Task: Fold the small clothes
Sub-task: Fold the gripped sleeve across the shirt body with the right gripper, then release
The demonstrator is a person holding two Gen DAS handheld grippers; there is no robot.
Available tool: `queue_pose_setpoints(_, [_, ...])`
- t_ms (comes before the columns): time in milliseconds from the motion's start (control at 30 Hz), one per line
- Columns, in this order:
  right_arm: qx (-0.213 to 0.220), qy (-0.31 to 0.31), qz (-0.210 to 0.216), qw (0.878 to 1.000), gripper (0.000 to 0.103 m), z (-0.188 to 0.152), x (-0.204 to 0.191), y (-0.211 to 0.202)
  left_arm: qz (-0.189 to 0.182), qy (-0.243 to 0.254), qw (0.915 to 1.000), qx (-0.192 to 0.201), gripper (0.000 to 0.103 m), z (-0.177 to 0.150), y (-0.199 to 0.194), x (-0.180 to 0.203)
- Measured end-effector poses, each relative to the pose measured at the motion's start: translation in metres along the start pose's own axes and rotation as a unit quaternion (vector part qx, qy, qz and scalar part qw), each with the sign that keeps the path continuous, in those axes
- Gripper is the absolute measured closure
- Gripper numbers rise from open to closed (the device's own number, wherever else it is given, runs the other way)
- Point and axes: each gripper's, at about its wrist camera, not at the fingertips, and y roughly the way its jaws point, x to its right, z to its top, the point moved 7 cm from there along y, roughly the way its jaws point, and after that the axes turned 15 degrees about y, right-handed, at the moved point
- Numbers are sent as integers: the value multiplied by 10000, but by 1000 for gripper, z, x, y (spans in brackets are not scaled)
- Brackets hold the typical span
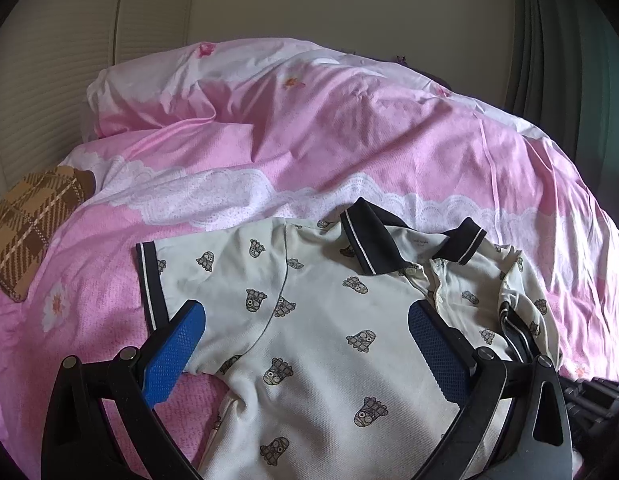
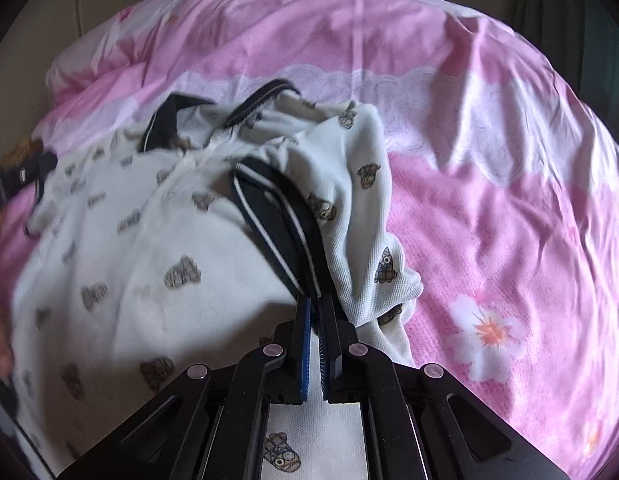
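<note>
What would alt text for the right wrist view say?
The right gripper is shut on the navy-trimmed sleeve cuff of a small white polo shirt printed with little cartoon figures. The shirt lies on a pink floral bedspread.

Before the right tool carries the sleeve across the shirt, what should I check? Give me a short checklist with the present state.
1. Right tool shut on the sleeve cuff: ok.
2. Left tool open above the polo shirt, holding nothing: ok.
3. Left sleeve lying flat: ok.
4. Collar flat: not ok, it stands up.
5. Shirt hem straight: cannot tell, out of view.
6. Pink bedspread smooth under the shirt: not ok, wrinkled.
</note>
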Motion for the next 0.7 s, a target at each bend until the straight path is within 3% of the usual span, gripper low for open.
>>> queue_pose_setpoints(67, [37,57,75,9999,96,8,-2,-8,3,-50,10000,1,0,0,0,-2])
queue_pose_setpoints(233, [392,-352,137,9985,77,40,-28,-19,-1,-72,10000,0,0,1,0,-5])
queue_pose_setpoints(333, [390,-725,148,9965,76,51,-51,-6,14,-76,10000,-7,0,1,0,-6])
queue_pose_setpoints(433, [346,-1105,-195,9931,76,50,-61,13,16,-99,9999,-33,0,-1,2,-10])
queue_pose_setpoints(700, [175,-1331,-502,9897,76,40,-62,41,16,-137,9999,-101,0,-3,7,-13])
